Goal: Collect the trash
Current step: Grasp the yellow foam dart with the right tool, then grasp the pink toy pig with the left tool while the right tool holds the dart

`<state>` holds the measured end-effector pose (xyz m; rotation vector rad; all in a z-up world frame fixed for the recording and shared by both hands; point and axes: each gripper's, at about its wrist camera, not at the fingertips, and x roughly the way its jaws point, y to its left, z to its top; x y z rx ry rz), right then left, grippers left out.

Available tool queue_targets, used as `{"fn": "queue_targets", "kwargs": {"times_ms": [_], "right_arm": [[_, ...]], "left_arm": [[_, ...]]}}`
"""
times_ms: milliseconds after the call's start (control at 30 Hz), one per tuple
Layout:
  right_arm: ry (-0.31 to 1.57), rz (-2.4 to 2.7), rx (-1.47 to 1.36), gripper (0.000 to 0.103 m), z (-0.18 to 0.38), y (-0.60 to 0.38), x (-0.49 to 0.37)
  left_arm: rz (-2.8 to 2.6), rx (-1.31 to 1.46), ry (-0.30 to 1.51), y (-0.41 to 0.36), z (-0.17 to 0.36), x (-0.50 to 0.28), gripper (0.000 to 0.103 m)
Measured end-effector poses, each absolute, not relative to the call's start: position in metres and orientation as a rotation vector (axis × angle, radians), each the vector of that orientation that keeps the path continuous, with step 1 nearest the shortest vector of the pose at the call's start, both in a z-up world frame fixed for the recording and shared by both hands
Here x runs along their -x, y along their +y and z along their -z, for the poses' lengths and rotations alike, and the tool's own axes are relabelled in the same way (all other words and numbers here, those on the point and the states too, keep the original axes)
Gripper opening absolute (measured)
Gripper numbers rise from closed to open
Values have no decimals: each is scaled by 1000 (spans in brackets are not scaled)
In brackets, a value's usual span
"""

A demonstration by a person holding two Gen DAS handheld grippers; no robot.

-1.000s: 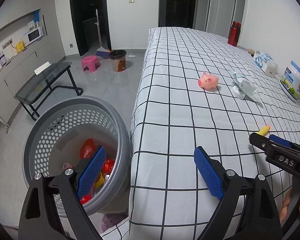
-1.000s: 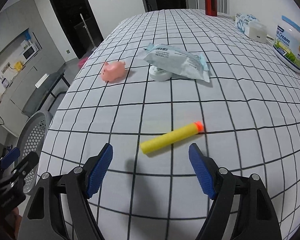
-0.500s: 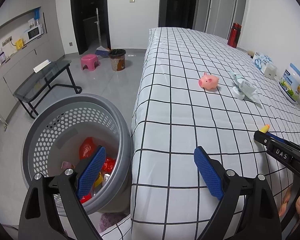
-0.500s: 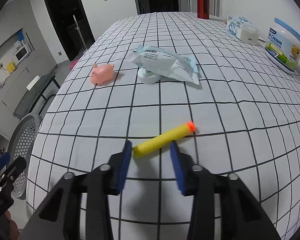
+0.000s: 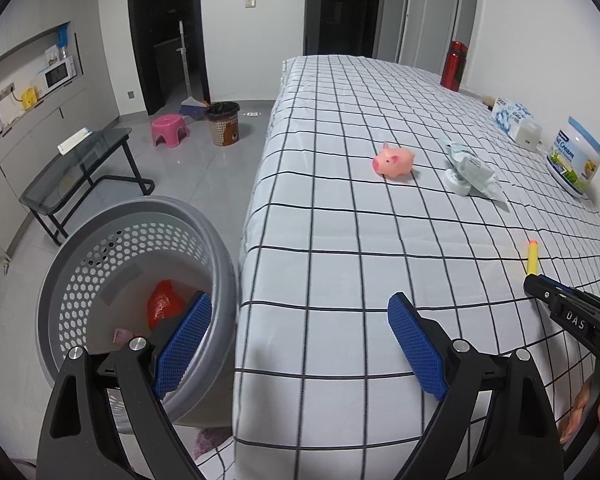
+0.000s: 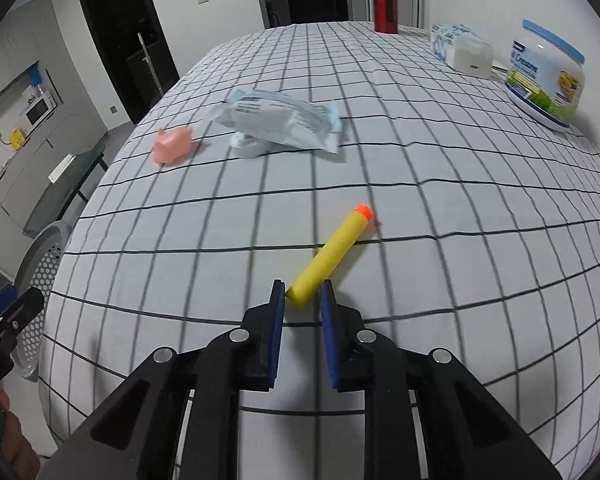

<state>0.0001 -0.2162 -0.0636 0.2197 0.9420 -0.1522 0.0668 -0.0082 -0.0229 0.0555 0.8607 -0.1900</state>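
Between closing right gripper [image 6: 303, 294] fingers [image 6: 277, 308], yellow foam dart's [image 6: 332, 252] near end.

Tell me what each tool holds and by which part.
Right tool is closing on the yellow foam dart, at its plain tail end. Left tool: nothing.

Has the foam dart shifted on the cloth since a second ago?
Yes. The foam dart has turned against the grid lines, its orange tip now pointing farther up-table, as the right gripper closes on its tail.
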Motion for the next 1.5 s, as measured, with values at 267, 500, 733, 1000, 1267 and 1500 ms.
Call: {"fn": "queue_targets", "kwargs": {"times_ms": [267,500,733,1000,1267,1500], "right_arm": [[924,197,-250,51,57,-233,13],[918,211,-271,51,56,-228,-4],[935,223,-270,51,60,-216,-26],[929,247,-193,38,64,-204,-34],[934,189,-128,12,63,-204,-35],[892,110,-212,12,53,-223,-28]], "left_arm": [[216,-70,842,-23,18,-70,88],[223,-66,820,-34,14,-80,88],[210,-64,814,-36,13,-88,88],[203,-59,814,-34,15,-94,93],[231,-70,819,-45,14,-108,93],[262,-55,841,-63,19,-132,93]]}}
